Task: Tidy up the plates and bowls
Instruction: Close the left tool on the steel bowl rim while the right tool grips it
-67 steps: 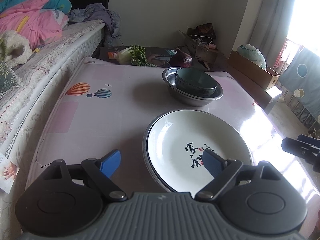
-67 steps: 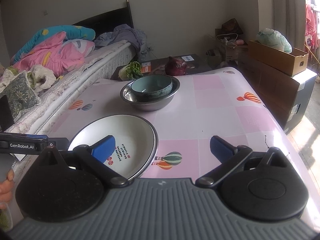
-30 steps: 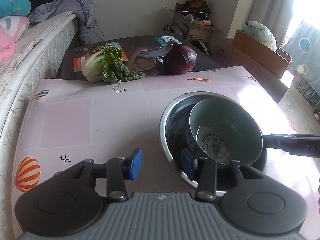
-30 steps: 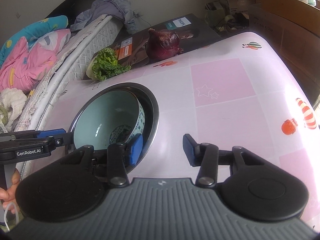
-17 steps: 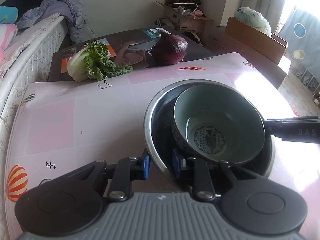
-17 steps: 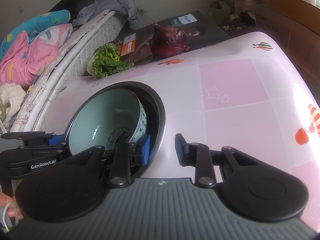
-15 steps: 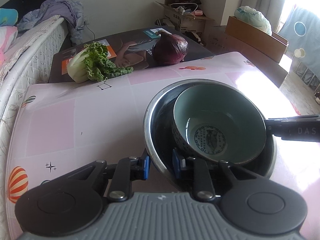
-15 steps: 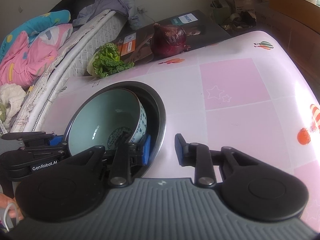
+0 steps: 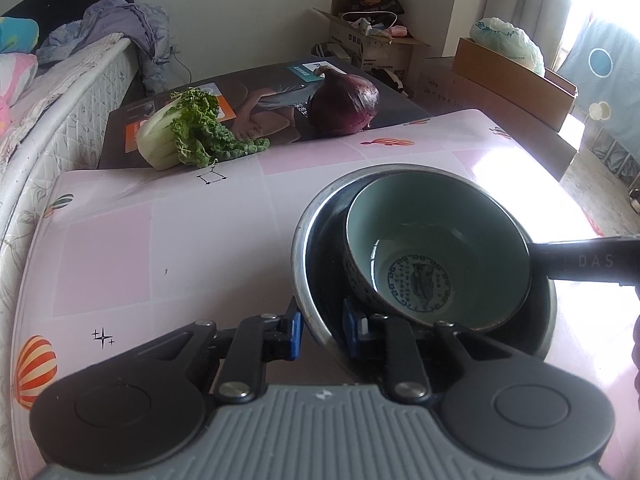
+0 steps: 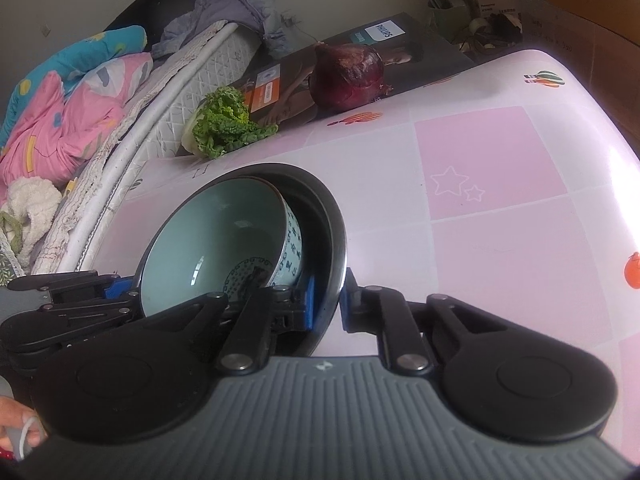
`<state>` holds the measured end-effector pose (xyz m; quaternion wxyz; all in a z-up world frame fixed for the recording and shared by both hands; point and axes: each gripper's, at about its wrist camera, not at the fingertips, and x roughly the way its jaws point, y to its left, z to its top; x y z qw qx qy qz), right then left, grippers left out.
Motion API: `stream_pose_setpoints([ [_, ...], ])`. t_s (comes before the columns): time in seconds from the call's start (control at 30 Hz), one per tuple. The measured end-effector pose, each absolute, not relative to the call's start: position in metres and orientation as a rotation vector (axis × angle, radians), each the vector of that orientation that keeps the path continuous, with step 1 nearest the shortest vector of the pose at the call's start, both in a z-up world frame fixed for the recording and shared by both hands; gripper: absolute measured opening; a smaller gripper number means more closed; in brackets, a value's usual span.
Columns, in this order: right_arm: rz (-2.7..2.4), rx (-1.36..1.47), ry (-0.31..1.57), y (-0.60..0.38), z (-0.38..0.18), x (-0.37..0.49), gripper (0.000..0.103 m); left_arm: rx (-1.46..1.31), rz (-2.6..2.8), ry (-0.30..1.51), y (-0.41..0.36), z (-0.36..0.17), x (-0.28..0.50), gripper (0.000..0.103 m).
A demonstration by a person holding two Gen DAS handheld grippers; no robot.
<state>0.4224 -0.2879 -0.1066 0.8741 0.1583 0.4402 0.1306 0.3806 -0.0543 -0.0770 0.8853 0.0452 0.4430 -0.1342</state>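
A steel bowl (image 9: 308, 248) stands on the pink table with a celadon ceramic bowl (image 9: 436, 240) inside it. My left gripper (image 9: 320, 334) is shut on the steel bowl's near-left rim, one finger outside and one inside. My right gripper (image 10: 328, 300) is shut on the opposite rim of the steel bowl (image 10: 334, 240); the ceramic bowl (image 10: 216, 236) leans inside it. The right gripper's arm (image 9: 584, 260) shows at the right of the left wrist view. The left gripper's body (image 10: 72, 300) shows at the left of the right wrist view.
A green cabbage (image 9: 180, 136) and a red onion (image 9: 344, 104) lie on a dark flat box (image 9: 256, 92) at the table's far edge. A bed (image 10: 80, 120) with bedding runs along the left. Cardboard boxes (image 9: 512, 76) stand at the right.
Both grippers moved from the white plate to the stacked bowls and closed on the steel bowl's rim. In the last half second the jaws tightened a little more.
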Motion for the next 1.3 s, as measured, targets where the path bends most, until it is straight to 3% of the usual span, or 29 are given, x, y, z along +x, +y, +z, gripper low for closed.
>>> stream_pose_setpoints([
  [0.7,0.267,0.361,0.907,-0.296,-0.095,0.414,0.011,0.093,-0.287,0.889,-0.056,-0.061,0.374,0.021],
  [1.3,0.273,0.344,0.863,-0.284,-0.018,0.318,0.012,0.046,-0.308,0.811,-0.036,0.005,0.29,0.02],
])
